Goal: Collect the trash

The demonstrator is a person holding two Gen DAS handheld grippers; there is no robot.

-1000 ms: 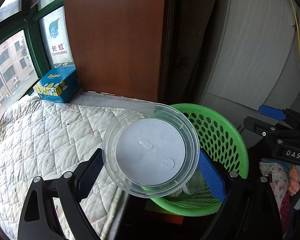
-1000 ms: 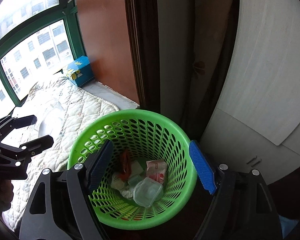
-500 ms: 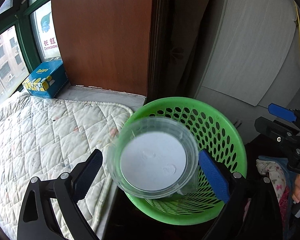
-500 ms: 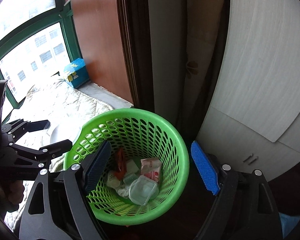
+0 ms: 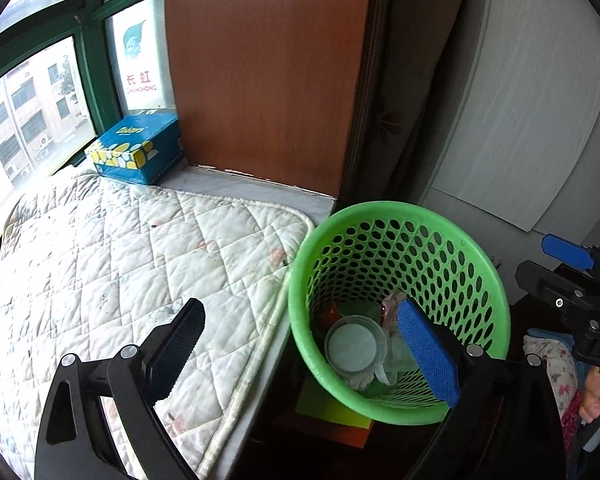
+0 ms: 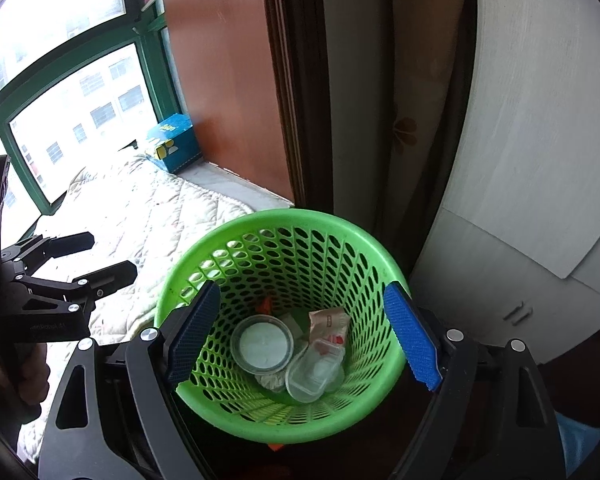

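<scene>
The left gripper is standing wide open, holding nothing. The right gripper has just been opening wider, nothing between its jaws. The round clear cup is lying inside the green basket, beside a clear box and wrappers, partly hiding things underneath.

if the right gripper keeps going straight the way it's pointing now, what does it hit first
Most likely the trash inside the green basket. The right gripper points down into its mouth with jaws open and empty, and the round clear container lies nearest that line. Depth is hard to judge, so the basket's near rim might catch a finger first.
</scene>
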